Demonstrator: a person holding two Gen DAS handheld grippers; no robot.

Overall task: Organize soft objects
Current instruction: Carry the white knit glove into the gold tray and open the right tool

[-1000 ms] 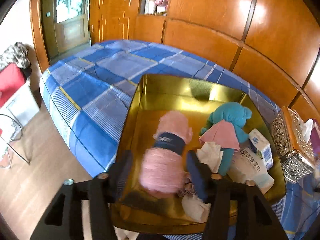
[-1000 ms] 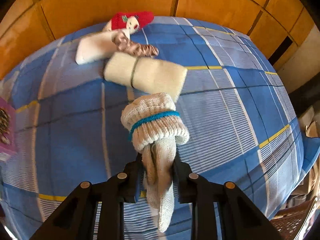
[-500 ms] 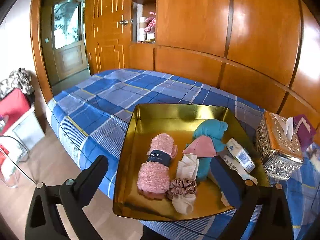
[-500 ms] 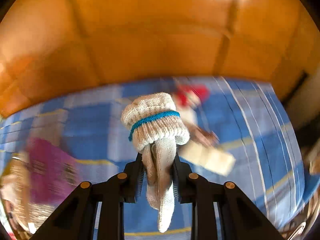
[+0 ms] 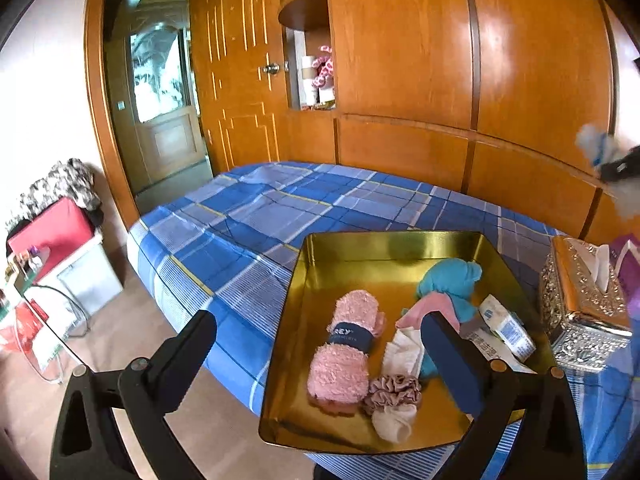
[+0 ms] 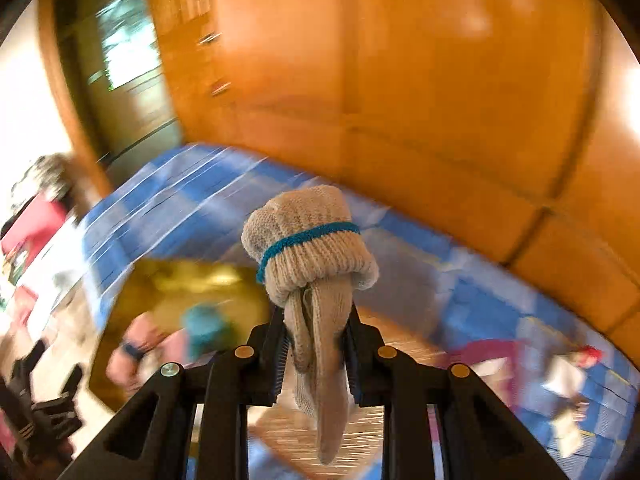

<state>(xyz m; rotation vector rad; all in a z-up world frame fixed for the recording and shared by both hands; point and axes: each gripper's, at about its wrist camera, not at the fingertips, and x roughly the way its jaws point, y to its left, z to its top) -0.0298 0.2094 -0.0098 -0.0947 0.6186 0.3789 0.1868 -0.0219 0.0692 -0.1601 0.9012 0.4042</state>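
A gold tray (image 5: 304,344) lies on the blue plaid bed. In it are a pink fluffy roll (image 5: 348,344), a teal plush toy (image 5: 448,280), a beige scrunchie (image 5: 394,390) and white socks (image 5: 404,354). My left gripper (image 5: 320,344) is open and empty, held back above the tray's near edge. My right gripper (image 6: 314,336) is shut on rolled cream socks with a teal band (image 6: 312,240), held in the air over the bed; the tray (image 6: 172,280) shows blurred below to its left. The right gripper also shows at the left wrist view's right edge (image 5: 616,168).
An ornate silver tissue box (image 5: 580,304) stands right of the tray. A tissue packet (image 5: 506,328) lies in the tray's right side. Wooden wardrobe panels (image 5: 440,80) back the bed. Other soft items (image 6: 572,372) lie blurred on the bed at the right. Floor and clutter (image 5: 52,248) are on the left.
My left gripper opened, let go of the pink roll in the tray, and pulled back and up. My right gripper swung left with the socks, from the bed's far items toward the tray.
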